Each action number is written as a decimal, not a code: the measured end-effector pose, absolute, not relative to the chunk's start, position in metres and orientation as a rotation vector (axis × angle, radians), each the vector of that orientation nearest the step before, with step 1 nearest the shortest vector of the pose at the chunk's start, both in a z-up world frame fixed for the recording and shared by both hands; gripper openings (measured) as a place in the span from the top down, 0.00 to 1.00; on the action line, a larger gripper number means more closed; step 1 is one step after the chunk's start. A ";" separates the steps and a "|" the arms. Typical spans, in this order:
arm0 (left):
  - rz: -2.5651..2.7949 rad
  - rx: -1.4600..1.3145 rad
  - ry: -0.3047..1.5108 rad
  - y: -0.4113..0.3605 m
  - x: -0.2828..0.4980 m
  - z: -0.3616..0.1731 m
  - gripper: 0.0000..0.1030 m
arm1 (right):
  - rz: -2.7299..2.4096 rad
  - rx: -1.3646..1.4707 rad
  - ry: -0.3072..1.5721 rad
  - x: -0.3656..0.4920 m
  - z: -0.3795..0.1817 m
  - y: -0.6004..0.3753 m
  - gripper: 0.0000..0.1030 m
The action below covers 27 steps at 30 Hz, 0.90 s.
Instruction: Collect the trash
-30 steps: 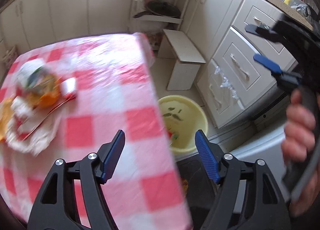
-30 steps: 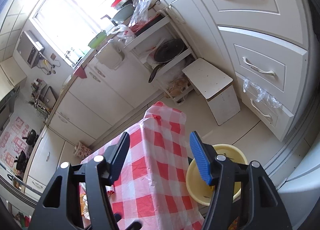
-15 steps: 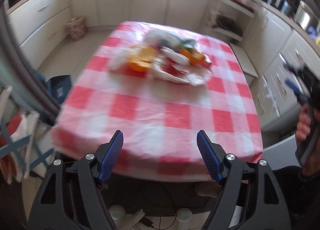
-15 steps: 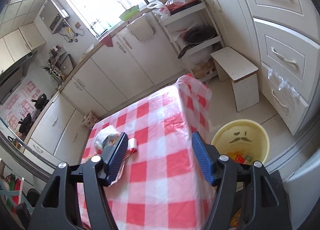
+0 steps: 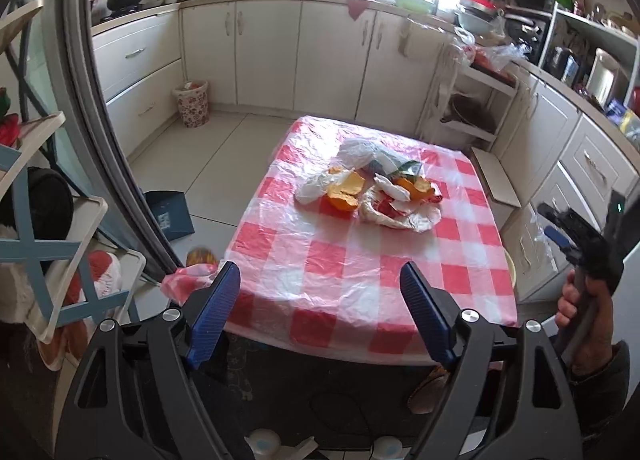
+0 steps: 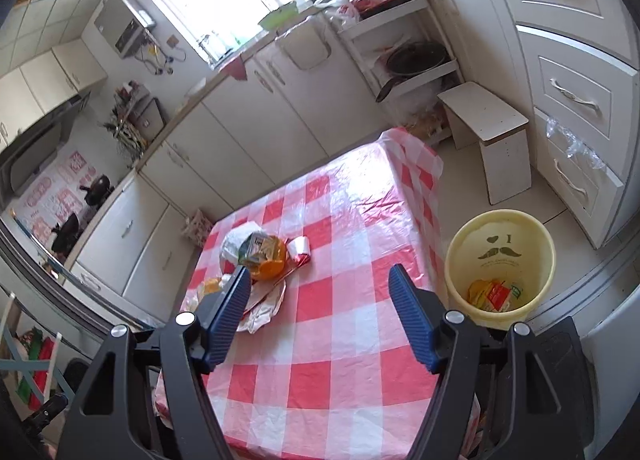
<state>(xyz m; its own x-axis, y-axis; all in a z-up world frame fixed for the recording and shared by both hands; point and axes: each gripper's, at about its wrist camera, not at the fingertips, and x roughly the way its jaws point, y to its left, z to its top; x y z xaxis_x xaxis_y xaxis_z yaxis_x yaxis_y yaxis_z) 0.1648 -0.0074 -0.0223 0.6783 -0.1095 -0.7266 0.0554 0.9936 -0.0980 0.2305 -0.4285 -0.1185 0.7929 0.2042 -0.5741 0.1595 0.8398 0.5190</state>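
A heap of trash (image 5: 372, 190), orange peels, white wrappers and plastic bags, lies in the middle of a table with a red-and-white checked cloth (image 5: 360, 272). It also shows in the right wrist view (image 6: 256, 260). A yellow bin (image 6: 500, 260) with some trash inside stands on the floor right of the table. My left gripper (image 5: 320, 312) is open and empty, held back above the table's near edge. My right gripper (image 6: 320, 312) is open and empty above the table's right part; it also shows at the right of the left wrist view (image 5: 568, 232).
White cabinets (image 5: 280, 52) line the far wall and the right side (image 6: 572, 60). A small white stool (image 6: 492, 136) stands beyond the bin. A flowered basket (image 5: 192, 102) and a dark blue box (image 5: 168, 214) sit on the floor to the left. A shelf rack (image 5: 36, 244) is close on my left.
The left gripper has swung from the table's right edge and pulled back, so the whole table now shows. The right gripper has tilted down toward the table and bin. Both stay open.
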 end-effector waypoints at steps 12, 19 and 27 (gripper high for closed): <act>-0.059 -0.089 0.949 0.003 0.209 -0.103 0.24 | 0.085 0.401 0.774 0.230 -0.139 -0.377 0.33; -0.067 -0.012 0.955 -0.006 0.270 -0.118 0.23 | 0.164 0.242 0.773 0.247 -0.139 -0.335 0.41; -0.080 0.059 0.966 -0.024 0.360 -0.129 0.24 | 0.307 0.179 0.805 0.322 -0.153 -0.282 0.51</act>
